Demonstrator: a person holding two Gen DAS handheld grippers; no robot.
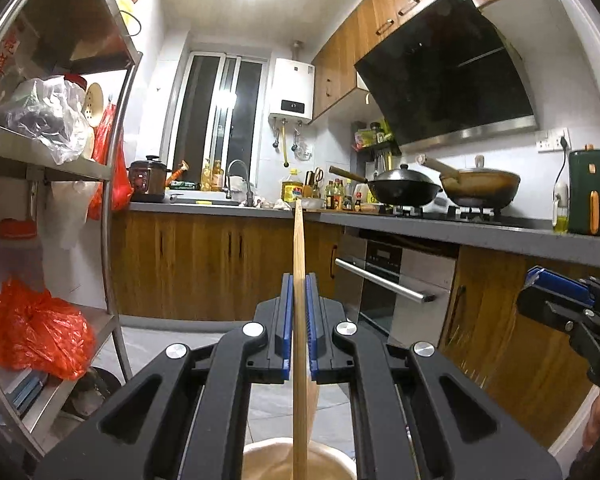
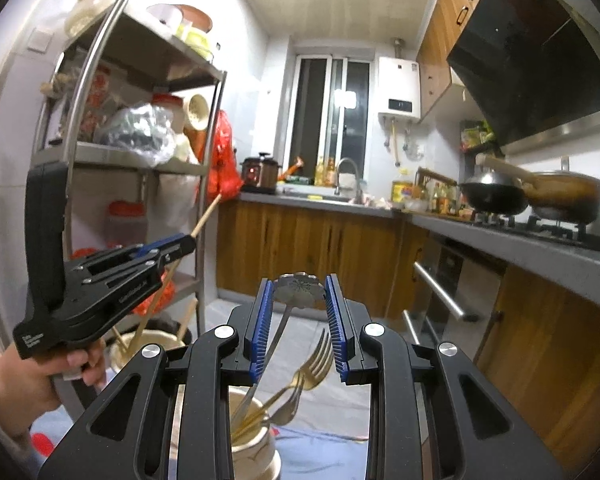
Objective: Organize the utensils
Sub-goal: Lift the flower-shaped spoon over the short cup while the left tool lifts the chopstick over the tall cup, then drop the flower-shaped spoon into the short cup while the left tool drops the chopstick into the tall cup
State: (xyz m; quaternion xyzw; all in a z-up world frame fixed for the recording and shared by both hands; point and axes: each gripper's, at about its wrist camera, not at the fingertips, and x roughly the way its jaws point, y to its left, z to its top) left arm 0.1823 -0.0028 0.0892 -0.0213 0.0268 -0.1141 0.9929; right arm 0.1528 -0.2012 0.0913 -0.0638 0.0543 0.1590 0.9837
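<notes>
My left gripper point(image 1: 299, 286) is shut on a wooden chopstick point(image 1: 299, 248) that runs straight up between the blue pads, above a beige holder point(image 1: 332, 460). The right wrist view shows this gripper point(image 2: 188, 245) at the left, holding the chopstick point(image 2: 208, 214) over a beige cup point(image 2: 156, 344) with more chopsticks. My right gripper point(image 2: 300, 292) has its blue pads against the flower-shaped end of a silver utensil point(image 2: 299, 290) standing in a cream cup point(image 2: 256, 444) with a gold fork point(image 2: 316, 360) and other cutlery. It shows at the right in the left wrist view point(image 1: 540, 280).
A steel shelf rack point(image 1: 112, 184) with bags stands at the left. The grey countertop point(image 1: 460, 232) at the right carries a wok point(image 1: 404, 188), a pan point(image 1: 480, 188) and bottles. The oven handle point(image 2: 440, 292) juts out below the counter.
</notes>
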